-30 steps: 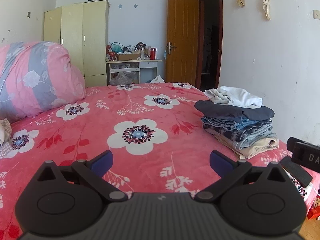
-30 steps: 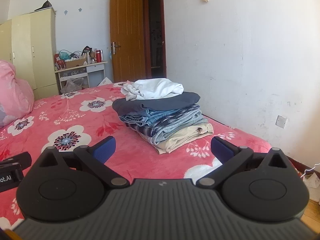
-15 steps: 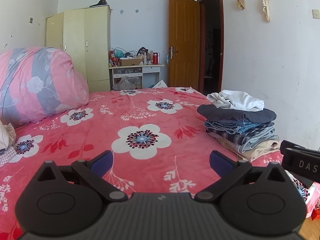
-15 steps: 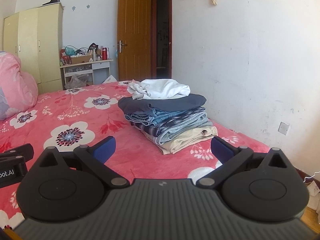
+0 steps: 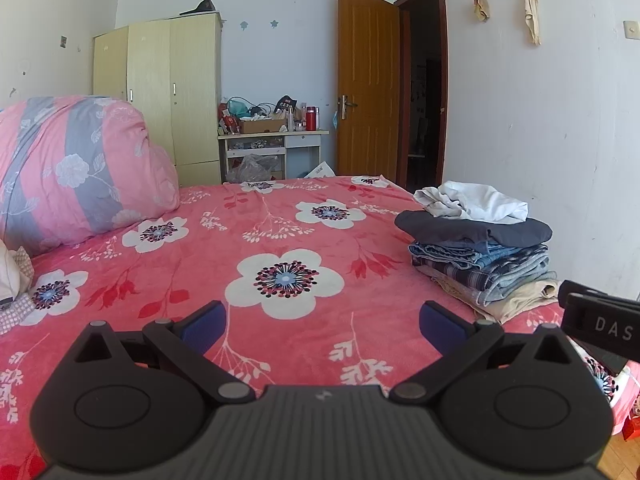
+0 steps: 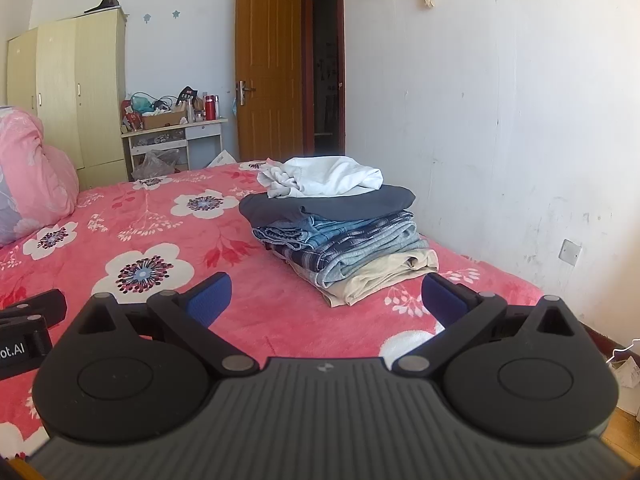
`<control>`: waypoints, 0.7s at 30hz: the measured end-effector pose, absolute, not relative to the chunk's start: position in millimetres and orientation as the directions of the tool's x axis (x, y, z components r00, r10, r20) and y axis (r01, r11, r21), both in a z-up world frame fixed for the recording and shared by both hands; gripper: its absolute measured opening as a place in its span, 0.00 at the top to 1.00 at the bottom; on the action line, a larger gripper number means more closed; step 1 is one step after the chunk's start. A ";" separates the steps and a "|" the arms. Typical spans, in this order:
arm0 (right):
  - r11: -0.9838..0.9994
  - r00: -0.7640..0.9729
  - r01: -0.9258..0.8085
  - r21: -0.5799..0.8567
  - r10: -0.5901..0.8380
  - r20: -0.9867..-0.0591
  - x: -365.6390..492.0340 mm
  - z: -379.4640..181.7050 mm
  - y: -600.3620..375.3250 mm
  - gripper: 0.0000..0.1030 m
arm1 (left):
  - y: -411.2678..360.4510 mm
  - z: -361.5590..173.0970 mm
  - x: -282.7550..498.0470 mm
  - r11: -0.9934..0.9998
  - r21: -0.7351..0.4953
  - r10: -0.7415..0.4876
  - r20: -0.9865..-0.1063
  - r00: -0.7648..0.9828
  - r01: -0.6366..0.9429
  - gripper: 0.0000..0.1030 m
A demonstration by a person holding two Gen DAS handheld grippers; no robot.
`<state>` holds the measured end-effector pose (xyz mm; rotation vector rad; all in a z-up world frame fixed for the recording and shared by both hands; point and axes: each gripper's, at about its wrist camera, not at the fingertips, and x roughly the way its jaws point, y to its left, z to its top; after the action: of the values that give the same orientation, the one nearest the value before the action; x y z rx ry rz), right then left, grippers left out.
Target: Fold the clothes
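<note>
Bedspread (image 5: 280, 240) lies bare for folding room, with the clothes stack (image 6: 340, 236) parked at its wall-side edge, crumpled white garment (image 6: 324, 178) on top, while left gripper (image 5: 322, 326) and right gripper (image 6: 326, 296) hover with fingers wide, empty.

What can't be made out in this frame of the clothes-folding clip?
- Pale cloth, left wrist view: cut off by the left edge, so the garment type is unclear.
- Lower layers of the folded stack, both views: only the edges show.
- Clutter on the desk: too small to identify.
- Room beyond the open doorway: too dark.
- Person: out of frame.
</note>
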<state>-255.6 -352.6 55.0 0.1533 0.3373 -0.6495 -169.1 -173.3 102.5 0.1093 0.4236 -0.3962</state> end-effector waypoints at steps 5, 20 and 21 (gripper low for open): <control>0.786 0.743 0.617 0.038 -0.566 -0.357 -255.9 54.8 -353.1 0.01 | -171.8 102.2 -168.7 0.919 0.015 -0.350 -0.426 0.834 0.393 0.00; 0.783 0.741 0.620 0.043 -0.567 -0.360 -256.8 51.5 -353.6 0.01 | -172.4 96.8 -169.3 0.918 0.018 -0.351 -0.430 0.831 0.397 0.00; 0.783 0.741 0.621 0.044 -0.567 -0.360 -257.4 50.6 -353.9 0.01 | -172.5 95.9 -169.0 0.917 0.017 -0.353 -0.429 0.832 0.398 0.00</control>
<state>-257.4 -353.9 50.6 0.1654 0.3398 -0.6544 -169.0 -172.5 95.9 0.1069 0.4335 -0.3991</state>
